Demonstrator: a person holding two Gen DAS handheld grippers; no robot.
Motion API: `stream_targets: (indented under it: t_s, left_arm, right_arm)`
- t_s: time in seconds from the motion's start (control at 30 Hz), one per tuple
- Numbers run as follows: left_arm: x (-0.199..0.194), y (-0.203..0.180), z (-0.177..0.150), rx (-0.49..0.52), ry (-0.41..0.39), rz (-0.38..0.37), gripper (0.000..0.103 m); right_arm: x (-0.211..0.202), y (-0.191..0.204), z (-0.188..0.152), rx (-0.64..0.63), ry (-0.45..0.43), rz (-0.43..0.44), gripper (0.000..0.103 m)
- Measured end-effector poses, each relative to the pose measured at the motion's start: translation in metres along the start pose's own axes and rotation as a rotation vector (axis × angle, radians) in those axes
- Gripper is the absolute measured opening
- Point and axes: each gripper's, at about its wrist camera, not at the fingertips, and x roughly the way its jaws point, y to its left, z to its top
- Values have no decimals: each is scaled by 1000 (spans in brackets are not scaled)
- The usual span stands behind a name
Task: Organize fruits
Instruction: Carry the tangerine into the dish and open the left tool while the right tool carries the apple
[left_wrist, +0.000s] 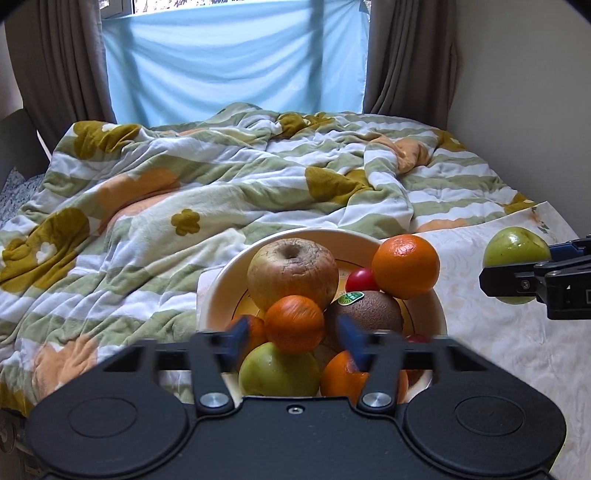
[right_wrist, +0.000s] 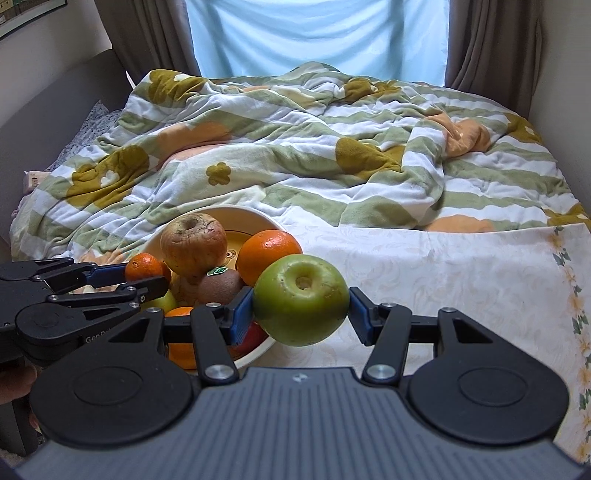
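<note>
A cream bowl (left_wrist: 221, 280) on the bed is piled with fruit: a wrinkled brownish apple (left_wrist: 291, 273), a large orange (left_wrist: 405, 266), a kiwi (left_wrist: 369, 310) with a green sticker, a small red fruit (left_wrist: 361, 279), a green apple (left_wrist: 279, 369) and more oranges. My left gripper (left_wrist: 293, 334) hovers over the pile's near side, open. A small orange (left_wrist: 294, 324) lies between its blue pads with a gap on each side. My right gripper (right_wrist: 301, 310) is shut on another green apple (right_wrist: 301, 299), held above the cloth just right of the bowl (right_wrist: 258, 218).
A rumpled striped blanket (left_wrist: 221, 177) with flower patches covers the bed behind and left of the bowl. A cream patterned cloth (right_wrist: 443, 273) lies flat to the bowl's right. Brown curtains (left_wrist: 406, 55) and a pale blue window sheet (left_wrist: 236, 62) stand beyond the bed.
</note>
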Motion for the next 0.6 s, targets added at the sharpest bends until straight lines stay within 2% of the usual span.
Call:
stream_targets:
  t_s: [0.03, 0.07, 0.2, 0.6]
  left_arm:
    - [-4, -1, 0, 3, -22, 6, 98]
    - [-8, -2, 0, 8, -40, 8, 100]
    - [-16, -1, -2, 20, -45, 31, 100]
    - [-46, 17, -17, -97, -48, 103, 100]
  right_arm:
    - [0, 0, 0, 2, -1, -3, 69]
    - [0, 0, 0, 4, -1, -5, 69]
    - [-2, 0, 3, -2, -4, -12, 69]
    - [11, 30, 14, -129, 3, 74, 69]
